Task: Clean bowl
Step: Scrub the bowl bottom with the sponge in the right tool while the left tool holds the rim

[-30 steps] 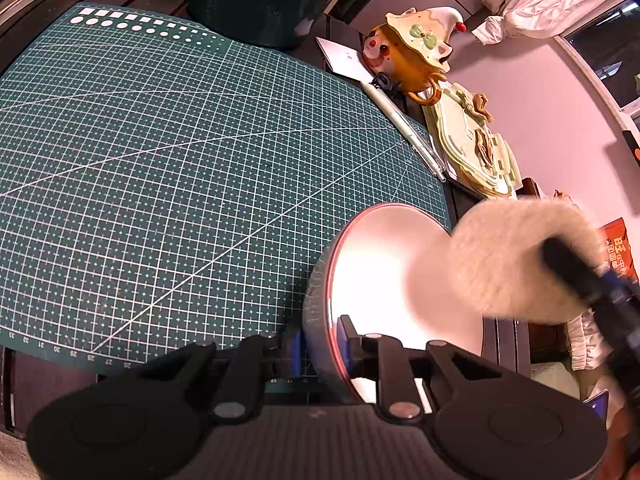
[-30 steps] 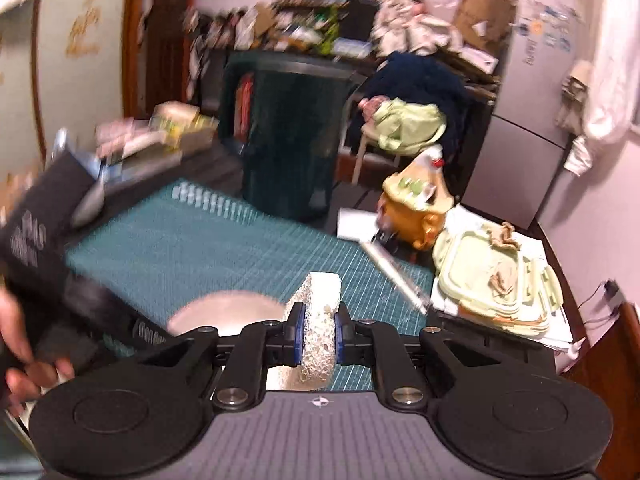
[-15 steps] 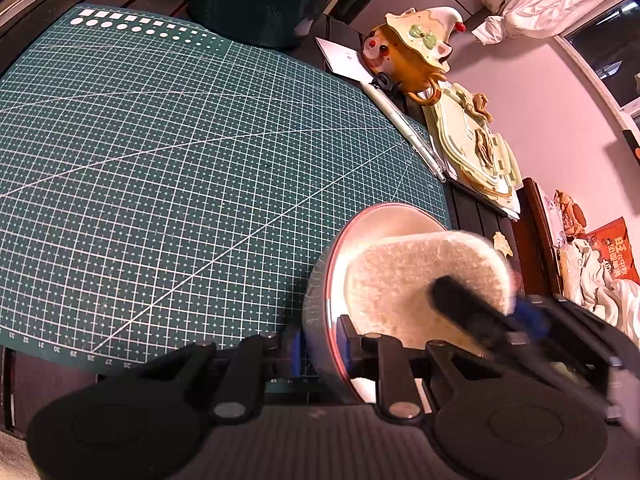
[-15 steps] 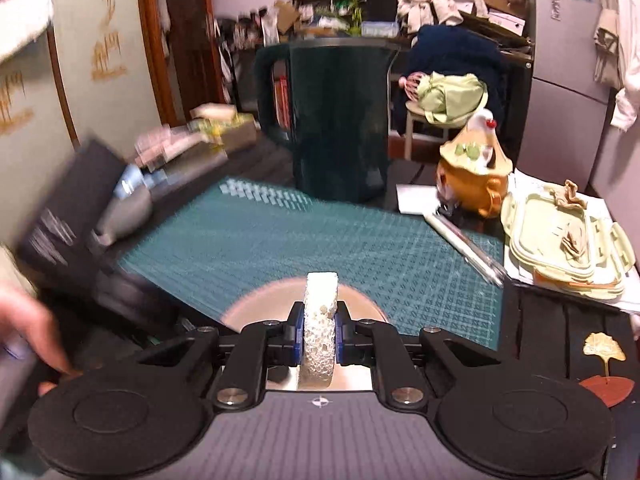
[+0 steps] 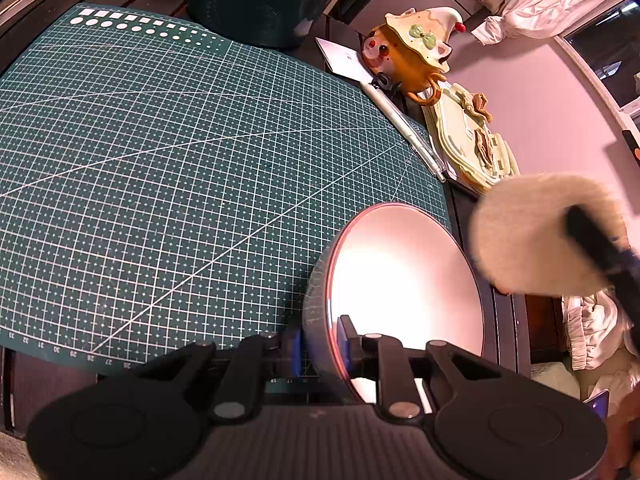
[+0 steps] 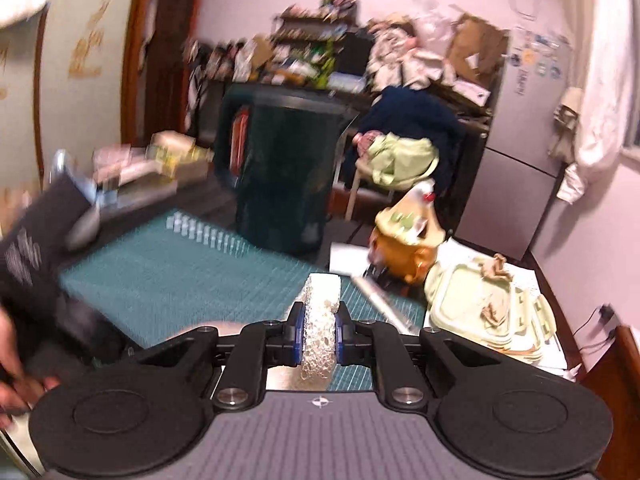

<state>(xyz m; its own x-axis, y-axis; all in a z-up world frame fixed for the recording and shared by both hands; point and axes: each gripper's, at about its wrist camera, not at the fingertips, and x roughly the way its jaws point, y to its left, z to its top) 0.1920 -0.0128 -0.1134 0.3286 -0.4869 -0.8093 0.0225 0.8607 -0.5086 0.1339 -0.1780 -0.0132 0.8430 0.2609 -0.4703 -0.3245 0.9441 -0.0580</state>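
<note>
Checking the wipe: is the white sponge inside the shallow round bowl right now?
Out. The white sponge hangs beside the tilted shallow round bowl, clear of its rim.

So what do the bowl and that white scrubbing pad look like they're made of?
The bowl looks like polished metal, perhaps stainless steel: its inside is smooth and mirrors the light as a bright glare. The white pad looks like a coarse, porous sponge or loofah: open pits show along its edge, and it looks fuzzy from the side.

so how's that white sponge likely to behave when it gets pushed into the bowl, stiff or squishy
Probably squishy: the sponge looks porous and open-celled, and the right gripper pinches it narrow between its pads. It likely weighs little, since it sticks out well past the pads without sagging. It should bend to the curved inside of the bowl, which the left gripper holds by its rim.
</note>
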